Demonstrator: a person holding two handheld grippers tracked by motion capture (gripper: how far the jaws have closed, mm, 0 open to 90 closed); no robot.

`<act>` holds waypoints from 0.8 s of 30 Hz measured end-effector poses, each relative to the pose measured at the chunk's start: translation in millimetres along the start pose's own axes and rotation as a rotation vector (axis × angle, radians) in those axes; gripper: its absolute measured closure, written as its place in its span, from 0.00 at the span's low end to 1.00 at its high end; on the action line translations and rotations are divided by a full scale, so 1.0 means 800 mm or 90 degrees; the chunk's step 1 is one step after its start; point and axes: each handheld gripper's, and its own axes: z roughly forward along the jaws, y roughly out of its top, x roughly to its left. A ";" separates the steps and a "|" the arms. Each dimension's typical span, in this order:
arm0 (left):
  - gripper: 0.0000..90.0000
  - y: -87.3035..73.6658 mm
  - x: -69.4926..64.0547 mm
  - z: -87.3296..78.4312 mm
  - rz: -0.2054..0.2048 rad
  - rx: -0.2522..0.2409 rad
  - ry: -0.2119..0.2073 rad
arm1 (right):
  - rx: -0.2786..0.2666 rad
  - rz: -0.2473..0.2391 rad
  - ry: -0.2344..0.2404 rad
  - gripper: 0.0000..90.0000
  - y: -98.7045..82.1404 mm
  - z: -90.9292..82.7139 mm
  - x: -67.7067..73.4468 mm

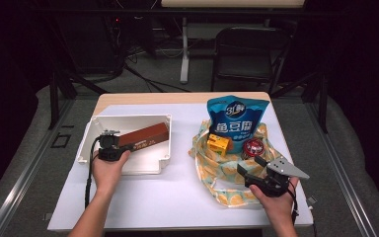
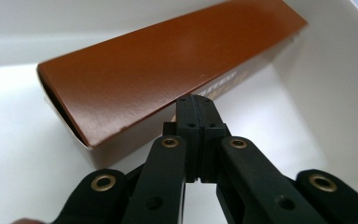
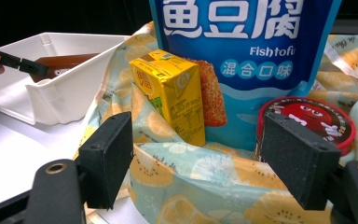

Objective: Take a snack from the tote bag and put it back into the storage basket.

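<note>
The left tongs [image 1: 124,152] are sitting left of centre in the high view, inside the white rectangular plastic bin [image 1: 90,129], with the jaws clenched flat against each other and nothing between them. In the left gripper view their tips [image 2: 196,103] are resting at the lower edge of the long brown cardboard box [image 2: 168,65], which is running diagonally from the left of the frame to the upper right; whether the tips are touching it cannot be told. In the high view the same box [image 1: 145,137] is lying in the right half of the bin, tilted, with its right end higher.

The right tongs [image 1: 250,168] are sitting at the lower right of the high view, jaws released and standing wide, gripping nothing. They are hovering over the pale fruit-printed cloth bag [image 1: 229,170] that is lying spread on the white worktop [image 1: 177,192]. In the right gripper view the yellow drink carton [image 3: 173,93] is standing upright at centre frame, the blue fish tofu pouch [image 3: 256,56] is rising just behind it, and the round red-lidded tin [image 3: 314,116] is lying at the right, partly behind the right-hand jaw. All three are resting on the cloth bag.
</note>
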 end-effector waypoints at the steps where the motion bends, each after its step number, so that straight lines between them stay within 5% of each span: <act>1: 1.00 0.002 0.001 0.002 0.000 0.002 0.003 | 0.000 -0.001 0.000 0.29 0.000 0.000 0.000; 7: 1.00 0.010 0.000 0.012 -0.009 -0.008 0.013 | -0.001 0.000 -0.002 0.29 0.000 -0.001 -0.003; 9: 1.00 0.013 -0.004 0.014 0.011 -0.016 0.033 | 0.000 0.001 -0.005 0.29 0.000 -0.001 -0.003; 24: 0.99 0.020 -0.015 0.042 -0.003 -0.005 0.005 | -0.002 0.006 -0.011 0.29 0.000 -0.002 -0.006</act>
